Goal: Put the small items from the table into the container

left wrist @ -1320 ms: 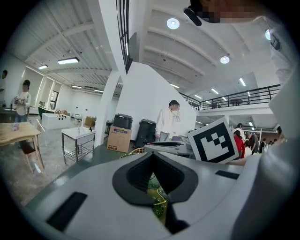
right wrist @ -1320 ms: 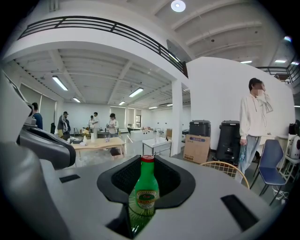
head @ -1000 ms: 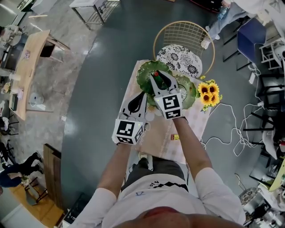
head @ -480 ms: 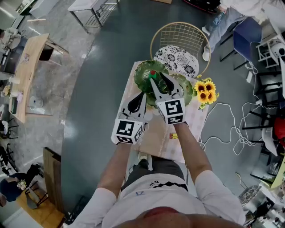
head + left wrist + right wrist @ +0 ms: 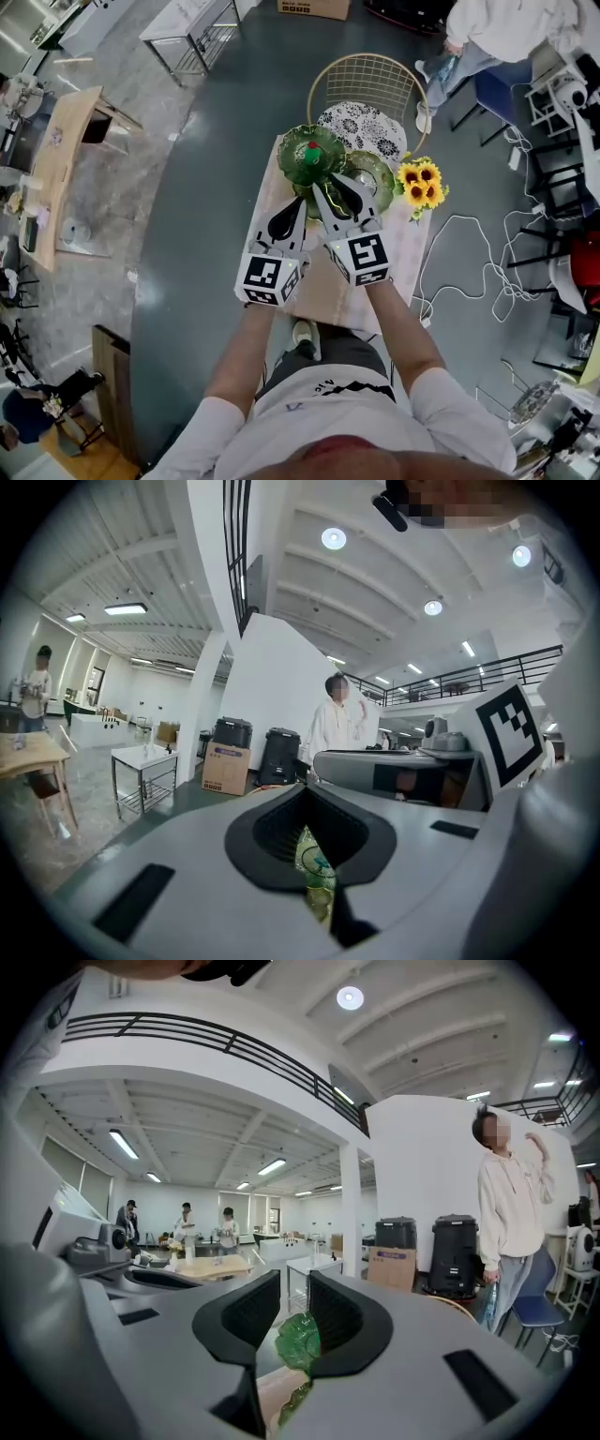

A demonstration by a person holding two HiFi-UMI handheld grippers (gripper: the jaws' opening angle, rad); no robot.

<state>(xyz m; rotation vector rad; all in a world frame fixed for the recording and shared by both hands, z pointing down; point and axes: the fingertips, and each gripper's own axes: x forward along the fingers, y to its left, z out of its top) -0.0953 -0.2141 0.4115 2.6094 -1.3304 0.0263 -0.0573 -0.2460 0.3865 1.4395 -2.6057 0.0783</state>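
Note:
Two green glass dishes stand at the far end of the beige table (image 5: pixel 328 292). The left dish (image 5: pixel 309 157) holds a small red item (image 5: pixel 312 146); the other dish (image 5: pixel 373 169) is to its right. My right gripper (image 5: pixel 330 185) hangs just short of the dishes. Its jaws are closing, a gap still shows between them, and nothing is in it (image 5: pixel 286 1321). Past them I see the dish's green rim (image 5: pixel 298 1340). My left gripper (image 5: pixel 299 200) hovers beside it on the left, jaws drawn together and empty (image 5: pixel 314 855). A sliver of green glass (image 5: pixel 317 878) shows beyond them.
Sunflowers (image 5: pixel 418 184) stand at the table's far right corner. A gold wire chair (image 5: pixel 361 75) with a patterned cushion (image 5: pixel 361 124) is just behind the table. A person in white (image 5: pixel 511 1204) stands beyond, near black bins and a cardboard box (image 5: pixel 394 1267).
My right gripper has pulled back from over the left green dish and risen; the red item stays in the dish. The left gripper has lifted slightly.

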